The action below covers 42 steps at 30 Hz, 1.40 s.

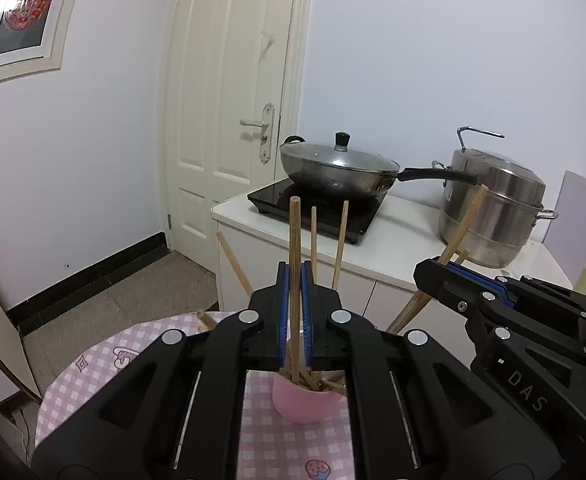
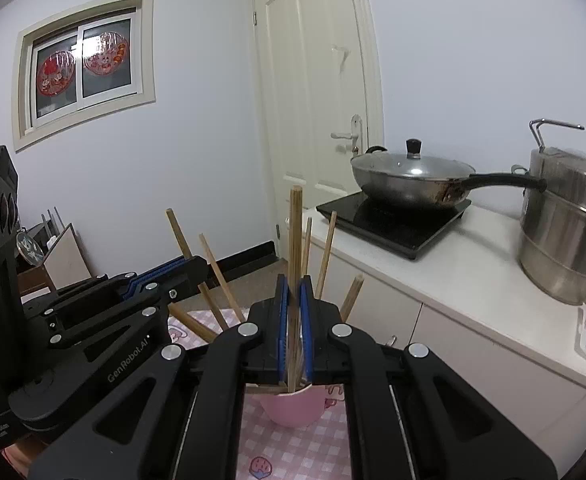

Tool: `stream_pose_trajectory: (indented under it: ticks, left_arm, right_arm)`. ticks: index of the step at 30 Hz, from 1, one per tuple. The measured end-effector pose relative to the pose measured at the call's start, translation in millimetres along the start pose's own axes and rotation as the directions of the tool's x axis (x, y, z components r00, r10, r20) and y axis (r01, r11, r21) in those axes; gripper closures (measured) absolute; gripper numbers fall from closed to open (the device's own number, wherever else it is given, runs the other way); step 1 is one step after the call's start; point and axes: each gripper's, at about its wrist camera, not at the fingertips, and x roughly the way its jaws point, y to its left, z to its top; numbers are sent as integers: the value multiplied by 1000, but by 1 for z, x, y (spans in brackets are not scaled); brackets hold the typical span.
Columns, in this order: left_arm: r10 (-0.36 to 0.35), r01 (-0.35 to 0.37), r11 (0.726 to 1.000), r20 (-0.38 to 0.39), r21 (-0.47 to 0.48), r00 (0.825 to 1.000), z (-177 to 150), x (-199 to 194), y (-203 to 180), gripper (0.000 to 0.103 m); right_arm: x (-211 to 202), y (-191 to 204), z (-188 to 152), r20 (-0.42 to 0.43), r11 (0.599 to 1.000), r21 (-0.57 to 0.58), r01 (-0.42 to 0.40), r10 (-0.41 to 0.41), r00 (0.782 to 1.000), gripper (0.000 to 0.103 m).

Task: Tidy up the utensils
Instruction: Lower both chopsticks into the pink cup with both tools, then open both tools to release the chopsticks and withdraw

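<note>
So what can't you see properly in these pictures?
- Left wrist view: the pink cup is partly hidden by the left gripper, so I can't count the chopsticks.
- Right wrist view: the steel steamer pot is cut off by the right edge.
- Right wrist view: the right gripper blocks the chopstick bottom.

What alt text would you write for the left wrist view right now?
The left gripper is shut on a wooden chopstick standing upright in a pink cup of chopsticks on a pink checked tablecloth. The right gripper, at right, grips another chopstick; behind, a lidded wok sits on a cooktop.
</note>
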Motion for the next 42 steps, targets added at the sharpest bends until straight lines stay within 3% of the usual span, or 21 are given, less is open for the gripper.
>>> stream_pose_trajectory:
  ticks: [16,26,27,29,30,37,42]
  left_arm:
    - [-24,21,1000,-117,-21,993,-23,17,18,96]
    - [-62,52,997,-162,-62,985,-24,15,28,96]
    - [-64,54,997,-167,-61,984,-24,15,27,92]
    - [-69,59,996,-159,-66,985,-23,10,28,53]
    - [-51,42,996,-131,-73,990,-22,4,28,41]
    - [-42,37,998,-100,-52,994,-16,-24,27,40]
    - [44,-45,999,-84,-12,995,-17,-52,26,35]
  right_arm:
    - [22,5,-21,-80,1000,-15,7,-8,997,98]
    - [19,2,-24,-84,1000,18,0,1,996,97]
    - [18,1,-23,-83,1000,20,0,1,997,97]
    - [15,1,-23,-82,1000,23,-2,4,997,96]
    - [12,0,-22,-79,1000,27,3,-1,997,94]
    - [-13,0,-18,-51,999,44,-5,7,999,92]
    - [-38,4,-20,-25,999,48,-7,9,1000,77]
